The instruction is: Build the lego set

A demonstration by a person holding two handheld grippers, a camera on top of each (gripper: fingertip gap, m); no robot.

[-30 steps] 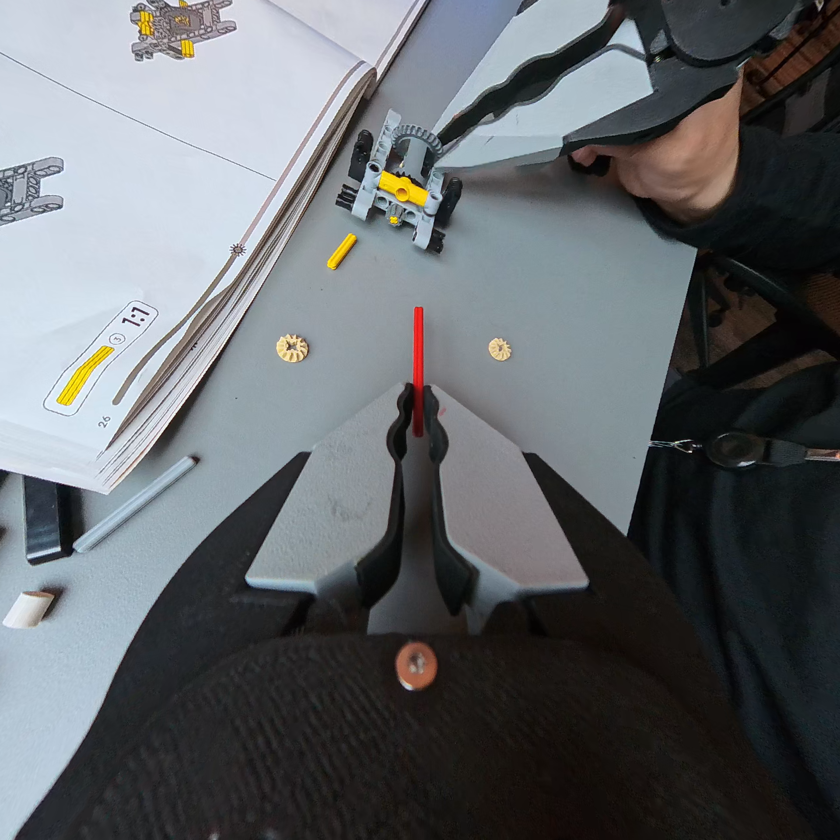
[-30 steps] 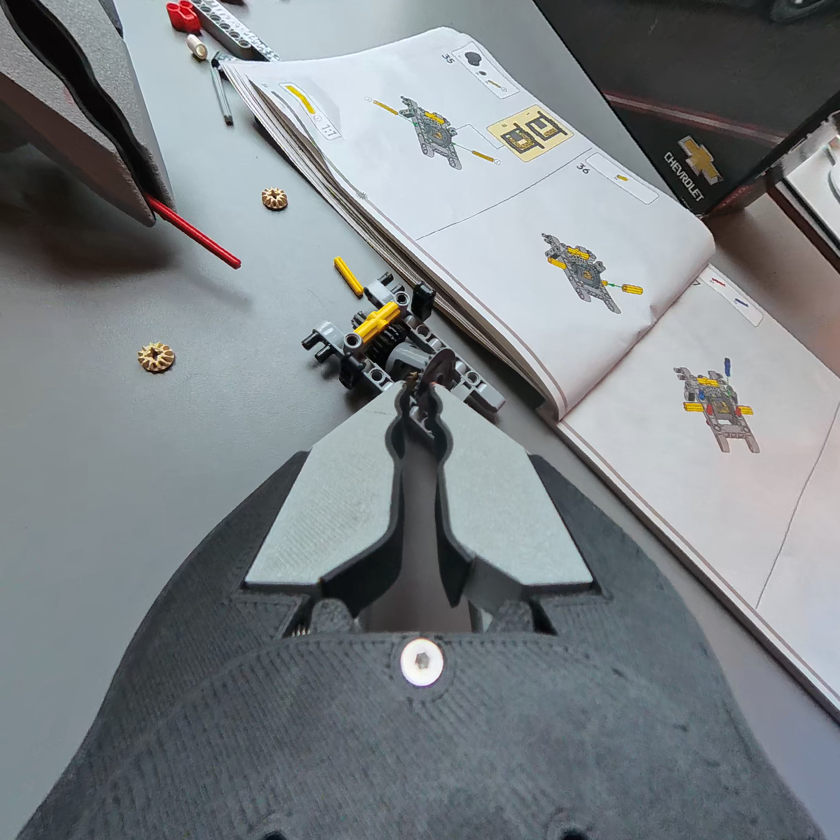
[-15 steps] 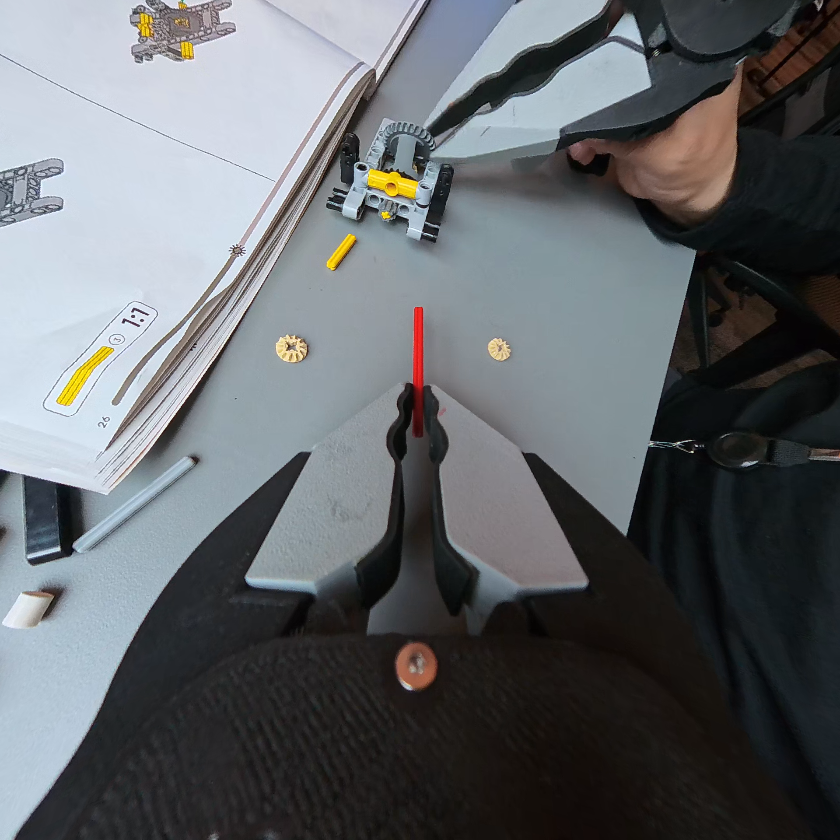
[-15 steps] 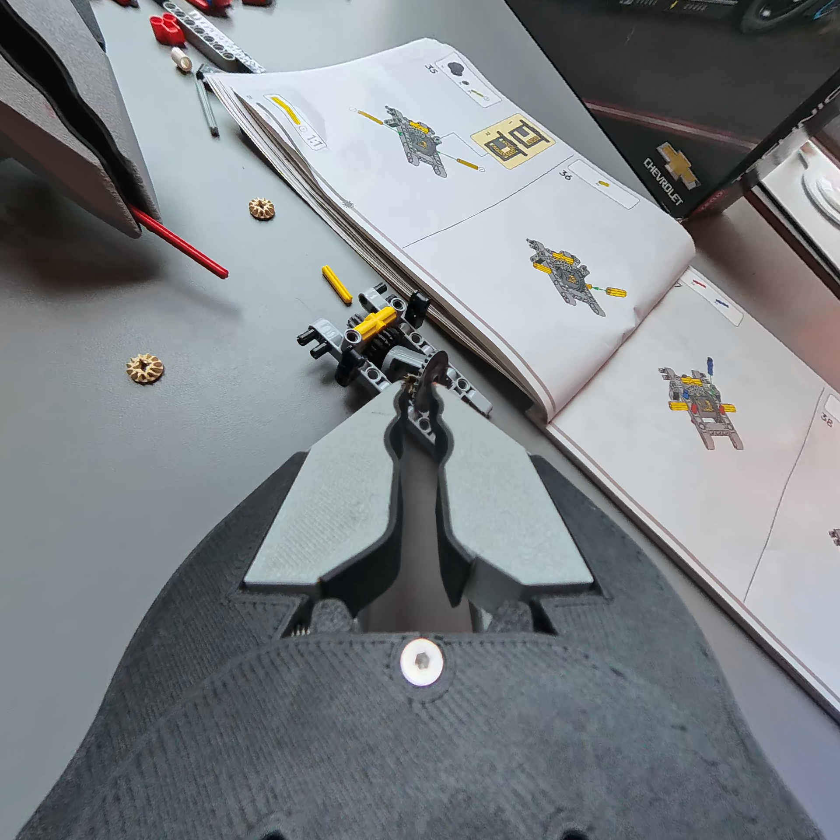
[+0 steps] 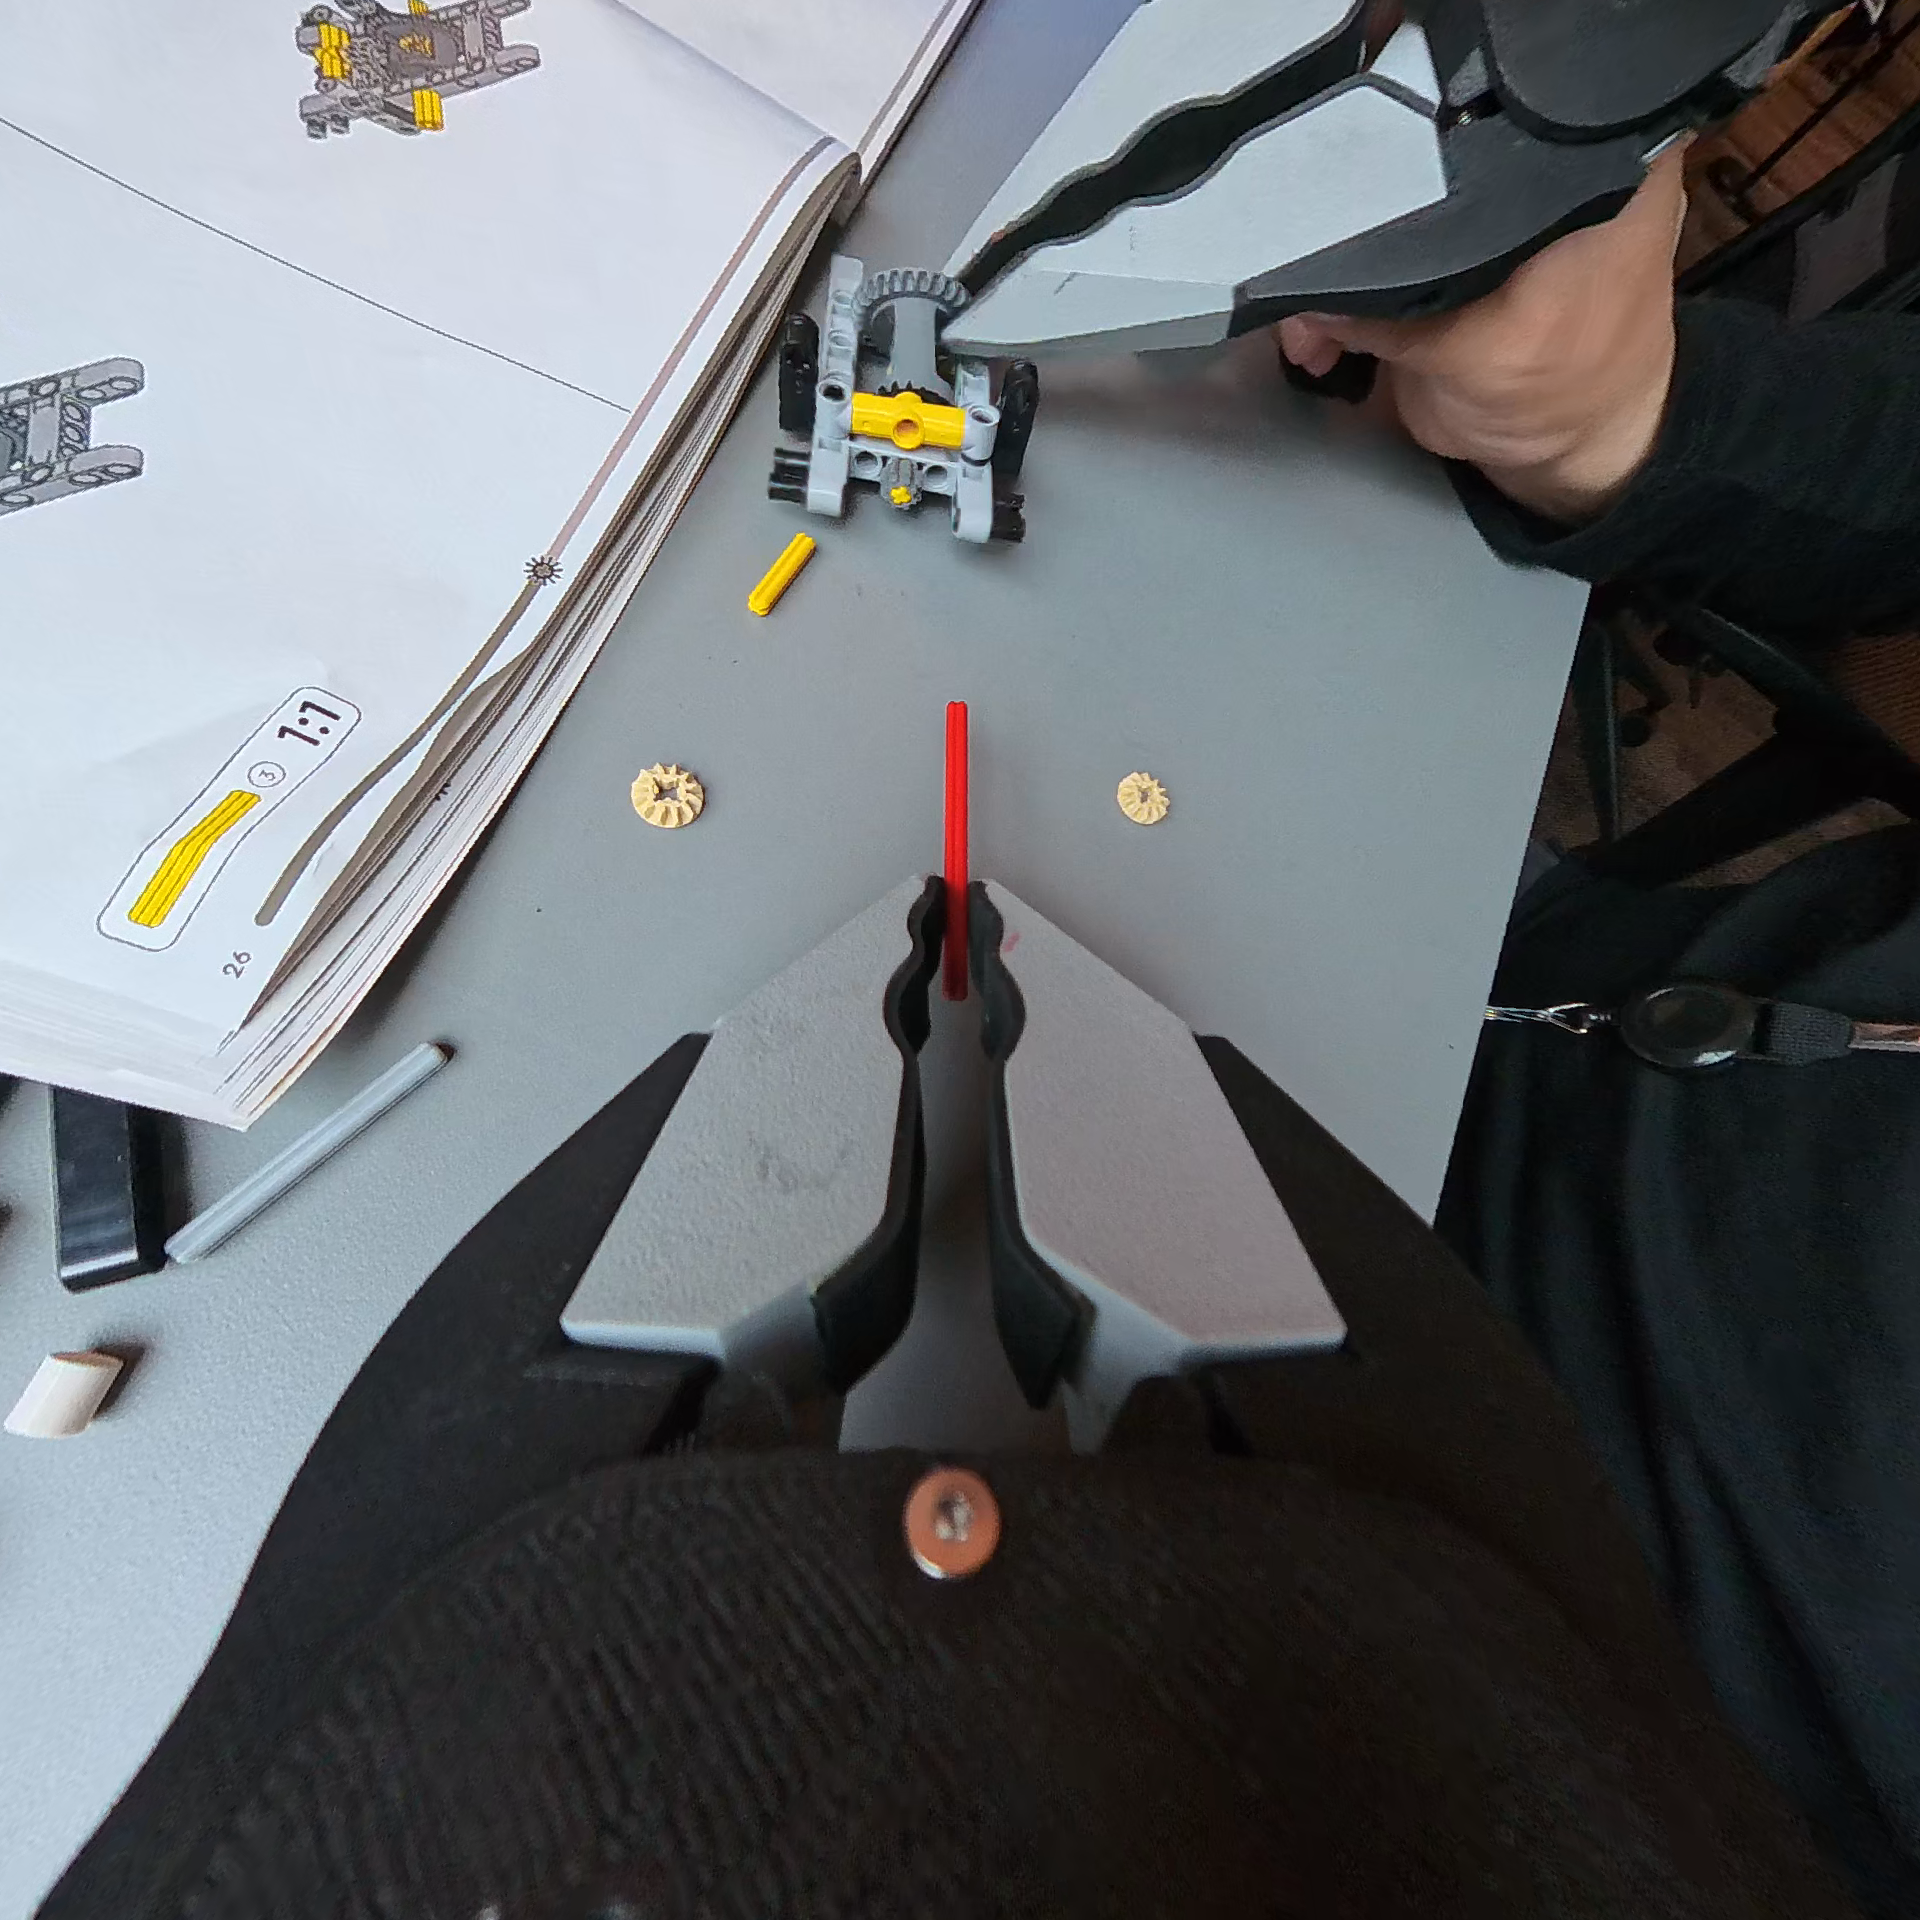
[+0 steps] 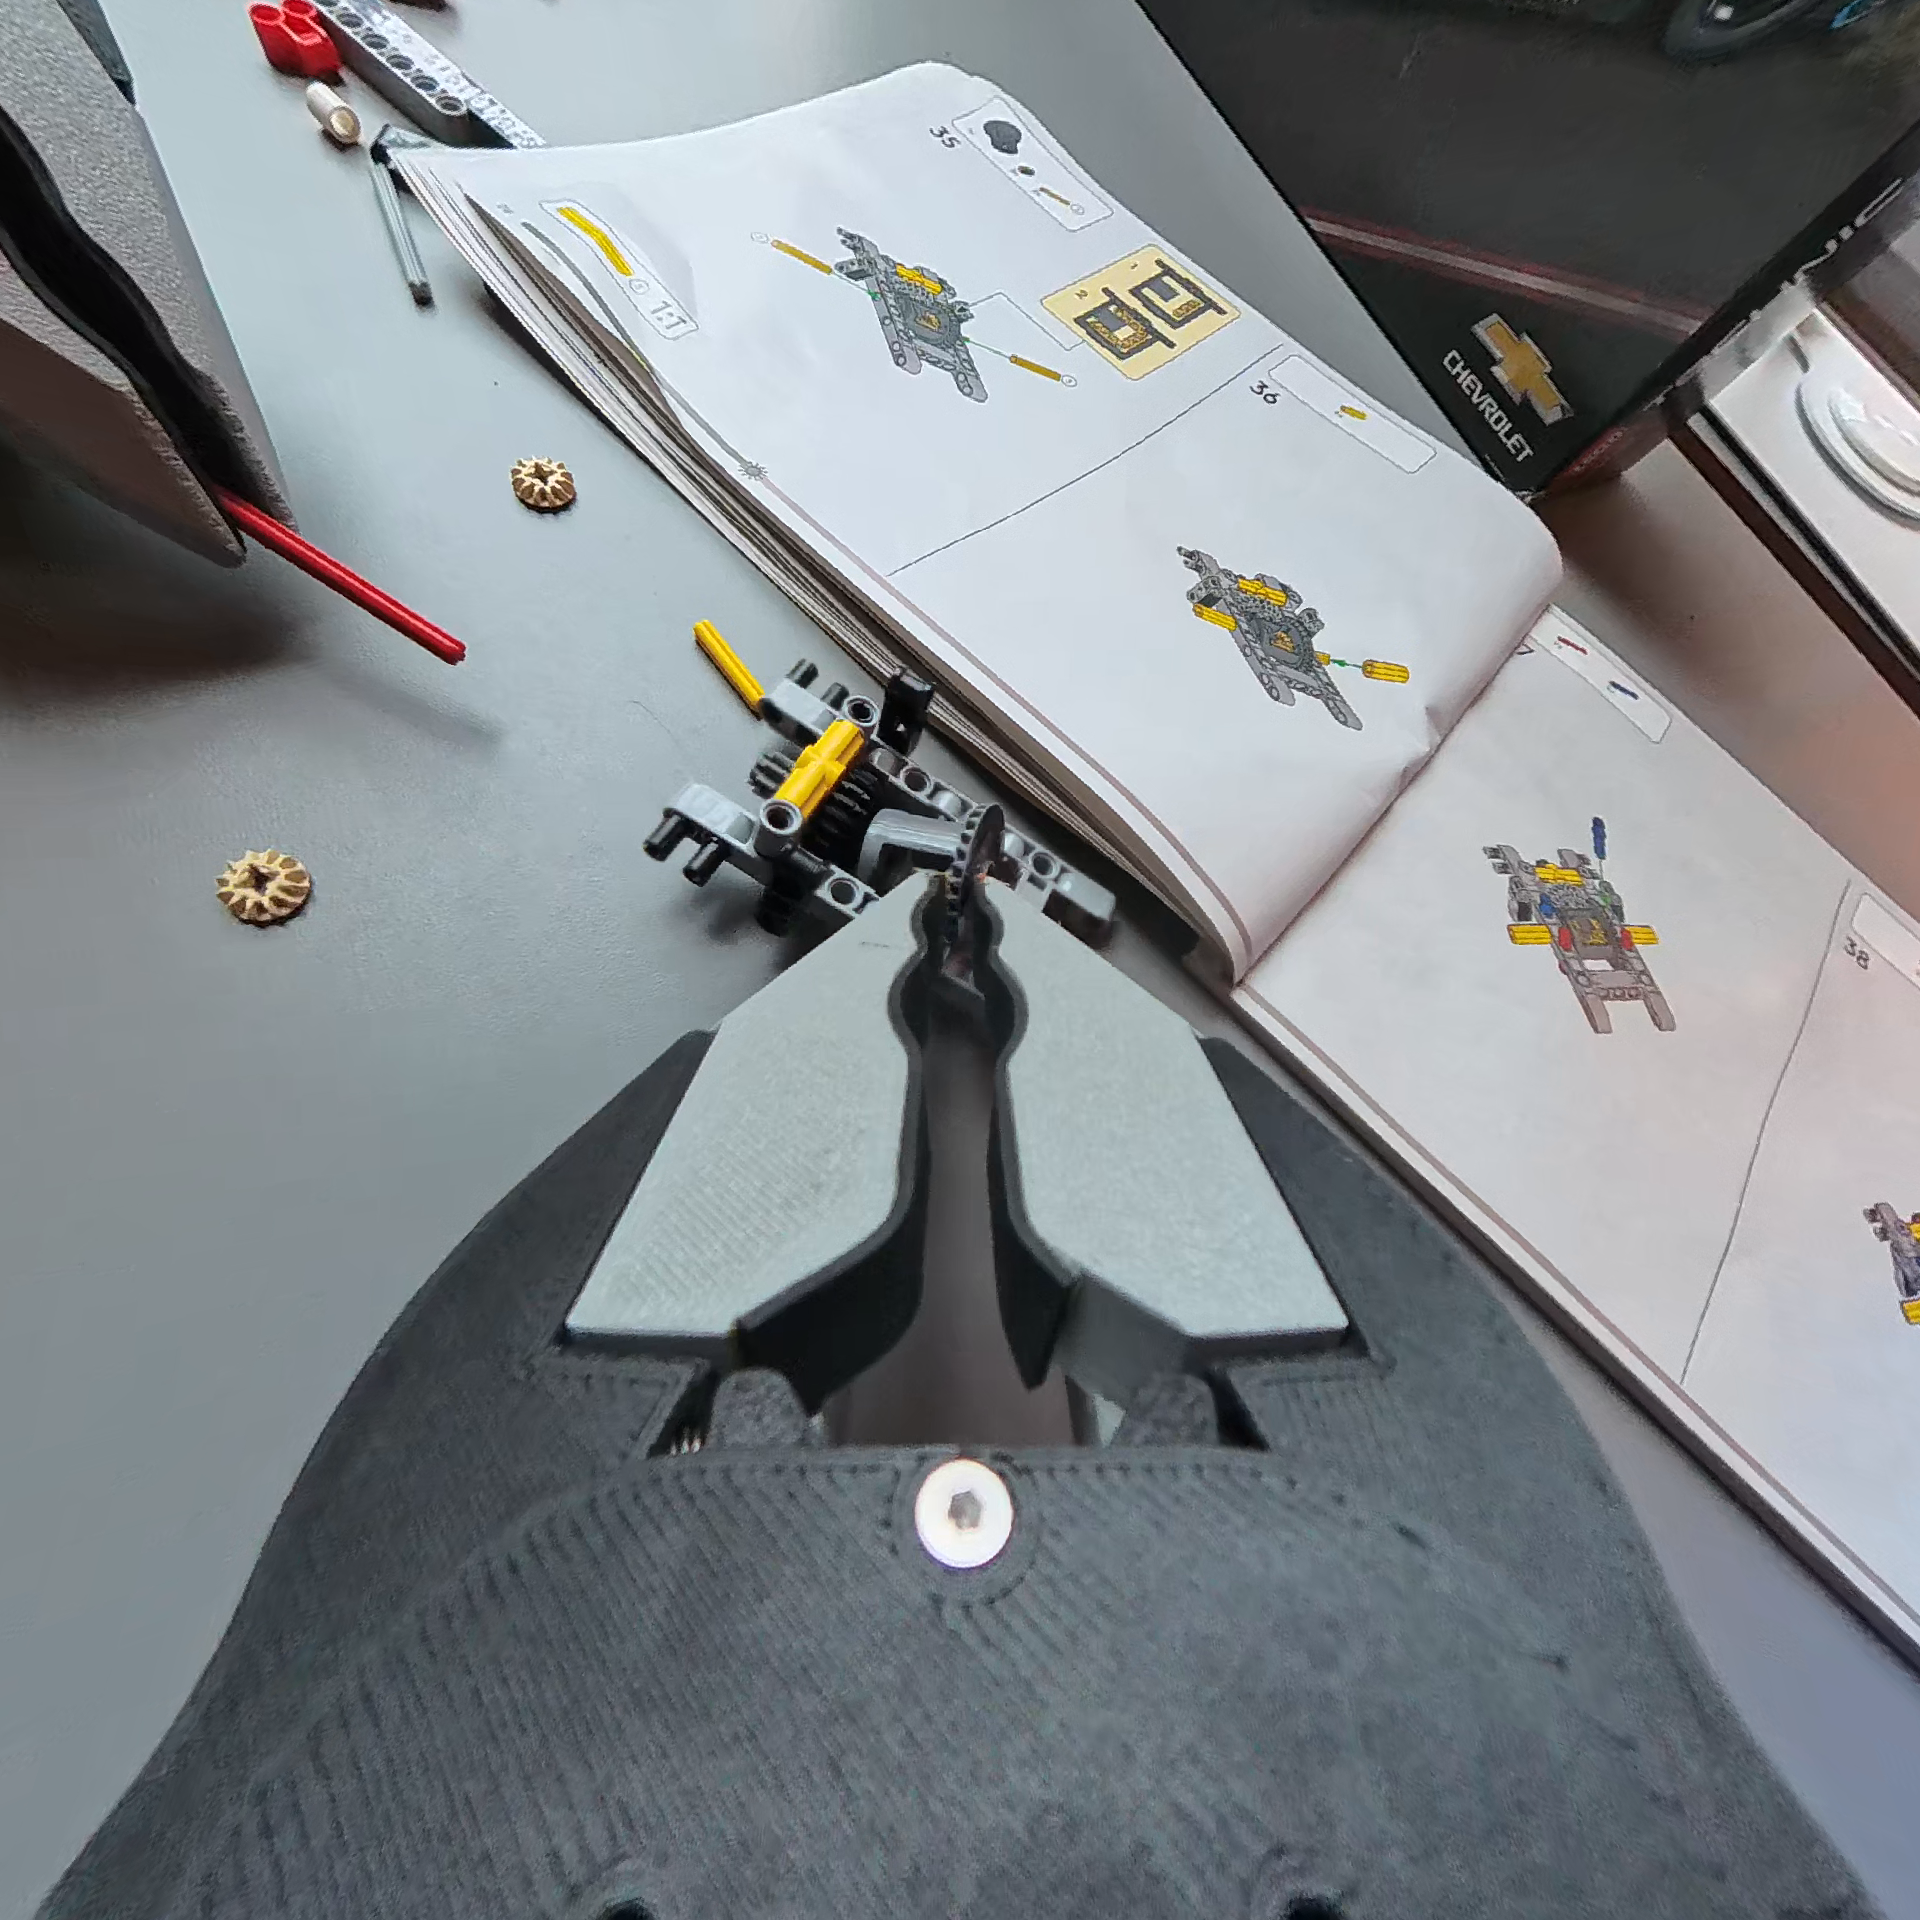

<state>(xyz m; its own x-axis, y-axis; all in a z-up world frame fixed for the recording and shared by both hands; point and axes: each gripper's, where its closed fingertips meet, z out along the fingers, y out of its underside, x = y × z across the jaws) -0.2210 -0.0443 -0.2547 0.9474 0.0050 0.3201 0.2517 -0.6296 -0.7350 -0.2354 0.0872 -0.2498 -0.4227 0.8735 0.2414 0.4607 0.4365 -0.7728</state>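
Since 1.0 s ago my right gripper [image 6: 951, 914] swung the grey assembly [image 5: 902, 400] square | left gripper [image 5: 954, 896] fingers clamp the red axle [image 5: 956, 821] | right fingers pinch the assembly's gear, far worktop [image 5: 1299, 644] | risk: gear-only grip lets it twist off.

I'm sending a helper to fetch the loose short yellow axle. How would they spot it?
Start at the open instruction booklet and follow its page edge down to the small grey assembly. The short yellow axle lies flat on the table just nearer than it, the only loose yellow piece, unlike the two tan gears.
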